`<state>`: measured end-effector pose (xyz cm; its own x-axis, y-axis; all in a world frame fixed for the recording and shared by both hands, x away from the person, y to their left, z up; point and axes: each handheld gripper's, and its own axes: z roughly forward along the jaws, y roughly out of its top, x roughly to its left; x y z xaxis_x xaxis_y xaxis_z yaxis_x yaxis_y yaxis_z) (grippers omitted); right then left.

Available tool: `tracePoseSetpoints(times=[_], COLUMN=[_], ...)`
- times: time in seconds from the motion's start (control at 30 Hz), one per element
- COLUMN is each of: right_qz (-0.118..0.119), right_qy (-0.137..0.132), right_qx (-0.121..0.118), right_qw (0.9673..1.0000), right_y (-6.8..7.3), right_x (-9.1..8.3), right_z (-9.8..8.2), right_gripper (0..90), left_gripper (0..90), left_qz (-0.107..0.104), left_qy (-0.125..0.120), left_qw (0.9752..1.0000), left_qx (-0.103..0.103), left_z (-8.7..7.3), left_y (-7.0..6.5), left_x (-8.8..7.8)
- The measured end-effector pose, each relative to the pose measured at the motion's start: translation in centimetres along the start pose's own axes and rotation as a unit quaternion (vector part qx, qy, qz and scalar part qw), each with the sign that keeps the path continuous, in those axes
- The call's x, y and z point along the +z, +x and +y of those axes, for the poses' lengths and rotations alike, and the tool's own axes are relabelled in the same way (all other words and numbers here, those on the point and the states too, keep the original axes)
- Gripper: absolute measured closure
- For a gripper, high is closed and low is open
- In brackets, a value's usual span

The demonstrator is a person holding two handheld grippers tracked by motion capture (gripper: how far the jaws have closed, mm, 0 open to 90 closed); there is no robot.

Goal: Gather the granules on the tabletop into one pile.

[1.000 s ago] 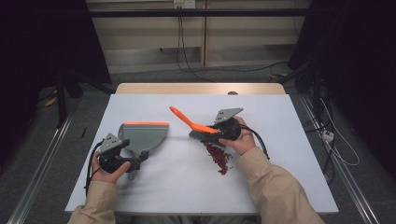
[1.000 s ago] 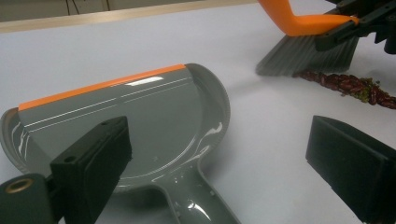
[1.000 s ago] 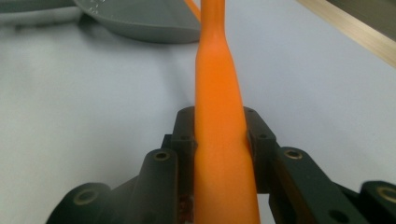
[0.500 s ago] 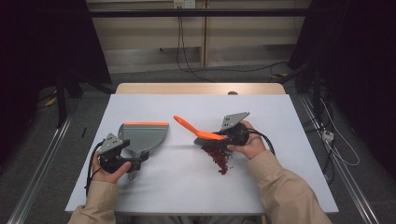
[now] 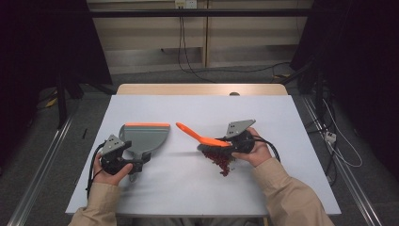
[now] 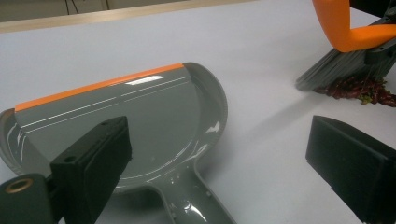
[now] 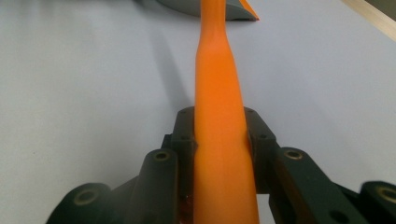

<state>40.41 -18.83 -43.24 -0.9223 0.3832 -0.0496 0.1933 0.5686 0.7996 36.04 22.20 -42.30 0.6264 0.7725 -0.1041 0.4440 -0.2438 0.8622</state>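
Note:
A grey dustpan (image 5: 143, 136) with an orange lip lies flat at the table's left. My left gripper (image 5: 137, 165) sits at its handle, jaws open on either side of the handle (image 6: 196, 205) without pressing it. Ahead of them lies the pan (image 6: 130, 116). My right gripper (image 5: 235, 143) is shut on an orange hand brush (image 5: 195, 134), its handle (image 7: 219, 116) clamped between the jaws. The grey bristles (image 5: 214, 148) rest at the far edge of a small pile of dark red crumbs (image 5: 224, 161). From the left gripper view the bristles (image 6: 334, 70) touch the crumbs (image 6: 359, 88).
The pale table (image 5: 282, 188) has a wooden strip along its far edge (image 5: 202, 89). Bare surface lies between the dustpan and the crumbs. Cables run over the floor behind the table. The dustpan's corner (image 7: 238, 11) shows beyond the brush handle.
The right hand has drawn the brush a little toward the person and to the right, and the handle now lies flatter. The left hand and the dustpan have stayed put.

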Motion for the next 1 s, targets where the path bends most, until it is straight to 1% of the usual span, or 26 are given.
tracePoseSetpoints(times=[0.07, 0.17, 0.23, 0.3, 0.43, 0.47, 0.57, 0.67, 0.8, 0.87, 0.9, 0.97, 1.0], right_qz=[-0.008, -0.009, -0.011, -0.021, -0.025, -0.029, -0.023, -0.01, 0.003, 0.007, 0.009, 0.017, 0.018], right_qy=[0.0, -0.008, -0.017, -0.024, -0.041, -0.043, -0.057, -0.064, -0.058, -0.058, -0.061, -0.063, -0.064], right_qx=[-0.005, -0.001, 0.006, 0.004, 0.02, 0.022, 0.031, 0.039, 0.032, 0.034, 0.037, 0.043, 0.042], right_qw=[1.0, 0.9999, 0.9998, 0.9995, 0.9987, 0.9984, 0.9976, 0.9971, 0.9978, 0.9977, 0.9974, 0.997, 0.9969], right_y=[0.1, 0.0, 0.0, -0.1, -0.4, -0.4, -0.2, 0.4, 1.3, 1.7, 1.9, 2.1, 2.3], right_x=[0.0, 0.0, -0.1, -0.2, -0.7, -0.9, -1.6, -2.2, -2.3, -2.3, -2.3, -2.4, -2.4], right_z=[0.1, 0.1, 0.2, 0.4, 0.5, 0.6, 1.0, 1.3, 1.5, 1.4, 1.4, 1.3, 1.3], right_gripper=[71.1, 71.1, 71.1, 71.1, 71.1, 71.1, 71.1, 71.1, 71.1, 71.1, 71.1, 71.1, 71.1], left_gripper=[6.7, 6.8, 6.8, 6.7, 6.7, 6.7, 6.7, 6.7, 6.7, 6.7, 6.7, 6.8, 6.7], left_qz=[0.001, 0.001, 0.001, 0.001, 0.001, 0.001, 0.001, 0.001, 0.001, 0.0, 0.0, 0.0, 0.0], left_qy=[0.002, 0.003, 0.002, 0.002, 0.002, 0.001, 0.002, 0.002, 0.002, 0.0, 0.002, 0.002, 0.002], left_qw=[1.0, 1.0, 1.0, 1.0, 1.0, 1.0, 1.0, 1.0, 1.0, 1.0, 1.0, 1.0, 1.0], left_qx=[0.0, 0.001, 0.001, 0.001, 0.001, 0.001, 0.0, 0.001, 0.0, -0.002, 0.001, 0.001, 0.001], left_z=[0.0, 0.0, 0.0, 0.0, 0.0, 0.0, 0.0, 0.0, 0.0, 0.0, 0.0, 0.0, 0.0], left_y=[0.0, 0.0, 0.0, 0.0, 0.0, 0.0, 0.0, 0.0, 0.0, -0.1, -0.1, -0.1, 0.0], left_x=[0.0, 0.0, 0.0, 0.0, 0.0, 0.0, 0.0, 0.0, 0.0, 0.1, 0.0, 0.0, 0.0])
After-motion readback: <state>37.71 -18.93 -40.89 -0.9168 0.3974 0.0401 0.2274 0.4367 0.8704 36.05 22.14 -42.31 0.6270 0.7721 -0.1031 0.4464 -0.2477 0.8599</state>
